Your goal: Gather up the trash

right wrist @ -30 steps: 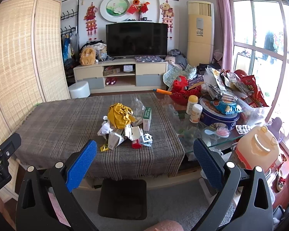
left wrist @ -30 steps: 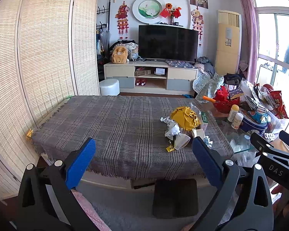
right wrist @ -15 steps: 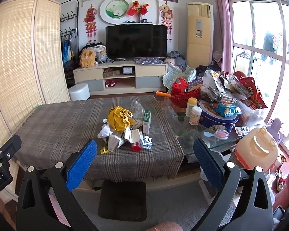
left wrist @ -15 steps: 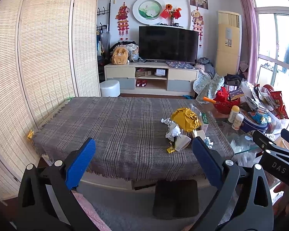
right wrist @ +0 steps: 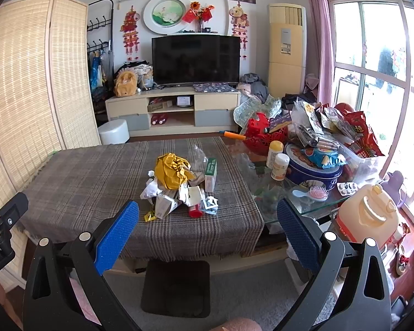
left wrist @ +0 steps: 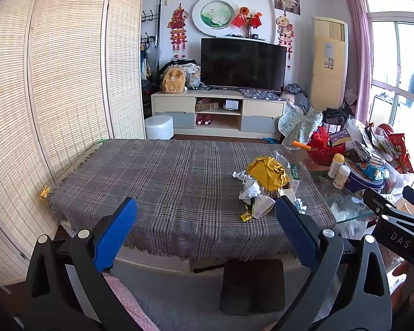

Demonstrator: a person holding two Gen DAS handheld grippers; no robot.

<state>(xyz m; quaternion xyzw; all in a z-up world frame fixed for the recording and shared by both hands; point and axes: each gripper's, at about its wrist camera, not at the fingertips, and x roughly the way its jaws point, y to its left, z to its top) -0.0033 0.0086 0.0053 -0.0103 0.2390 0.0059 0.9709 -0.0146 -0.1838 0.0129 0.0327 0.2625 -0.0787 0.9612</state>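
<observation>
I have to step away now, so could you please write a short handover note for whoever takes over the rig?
Left gripper: open, holding nothing, short of the near table edge.
Right gripper: open, holding nothing, also short of the table.
Trash pile: on the plaid cloth, toward its right end; yellow crumpled wrapper on top, green carton standing beside it, red cap and small gold wrapper at the near side.
Done: nothing collected yet.
Left: pick up every piece. No bin is visible in either view.
</observation>
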